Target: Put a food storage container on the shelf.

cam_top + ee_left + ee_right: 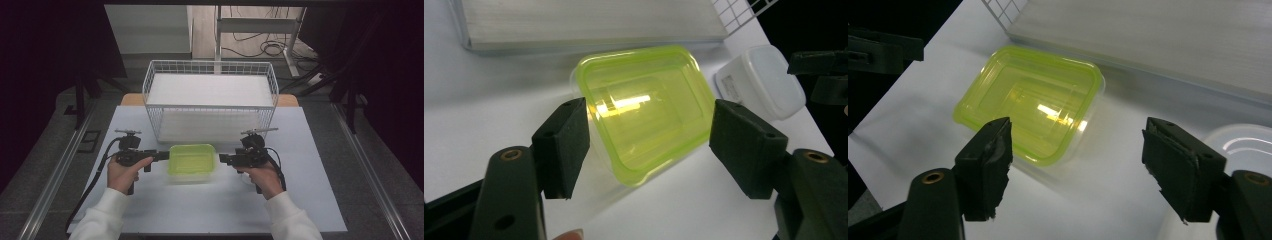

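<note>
Two black claws, left (162,156) and right (223,159), both spread, flank a translucent green rounded-rectangular plastic tub (192,162) on the smooth pale bench (310,165); white wire basket (210,70) behind.

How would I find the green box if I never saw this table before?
Look at the big white wire basket at the back of the table. Just in front of it, between the two grippers, sits the green box. It is the only see-through, bright yellow-green thing there.

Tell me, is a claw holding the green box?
No. Both the left claw and right claw stand open beside the green-lidded box, gripping nothing.
</note>
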Demonstrator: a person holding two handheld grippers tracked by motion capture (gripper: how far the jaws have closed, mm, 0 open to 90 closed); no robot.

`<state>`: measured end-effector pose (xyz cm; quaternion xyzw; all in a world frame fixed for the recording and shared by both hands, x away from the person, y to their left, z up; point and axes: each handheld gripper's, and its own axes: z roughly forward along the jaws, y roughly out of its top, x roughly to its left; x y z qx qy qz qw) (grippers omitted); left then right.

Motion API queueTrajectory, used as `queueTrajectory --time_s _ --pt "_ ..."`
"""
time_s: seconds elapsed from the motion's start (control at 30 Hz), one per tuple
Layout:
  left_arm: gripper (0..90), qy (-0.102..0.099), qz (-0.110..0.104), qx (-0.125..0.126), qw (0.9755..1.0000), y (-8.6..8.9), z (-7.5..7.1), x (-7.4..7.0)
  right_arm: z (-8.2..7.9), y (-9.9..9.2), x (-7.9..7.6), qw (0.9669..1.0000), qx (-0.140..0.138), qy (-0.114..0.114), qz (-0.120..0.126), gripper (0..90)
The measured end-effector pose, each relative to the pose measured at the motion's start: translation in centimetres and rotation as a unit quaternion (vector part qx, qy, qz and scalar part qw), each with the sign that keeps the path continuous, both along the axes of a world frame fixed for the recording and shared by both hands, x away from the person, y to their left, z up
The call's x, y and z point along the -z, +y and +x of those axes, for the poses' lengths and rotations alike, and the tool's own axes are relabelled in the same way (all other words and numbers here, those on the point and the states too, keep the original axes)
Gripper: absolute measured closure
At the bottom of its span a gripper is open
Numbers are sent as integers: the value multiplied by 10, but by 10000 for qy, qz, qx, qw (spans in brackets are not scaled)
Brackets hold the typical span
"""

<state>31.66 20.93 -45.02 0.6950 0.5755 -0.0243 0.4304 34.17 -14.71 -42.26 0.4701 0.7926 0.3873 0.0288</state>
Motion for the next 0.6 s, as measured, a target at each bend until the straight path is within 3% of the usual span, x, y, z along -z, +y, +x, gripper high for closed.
queueTrajectory --time_s 0.23,0.37,0.6 --pt "329 175 -181 -9 9997 -1 14 11 22 13 13 9990 57 425 82 344" --pt "328 225 -153 -38 9996 3 19 15 32 18 20 9978 137 634 120 357" --pt "336 404 -223 -190 9988 8 26 27 39 28 32 9966 134 815 66 376"
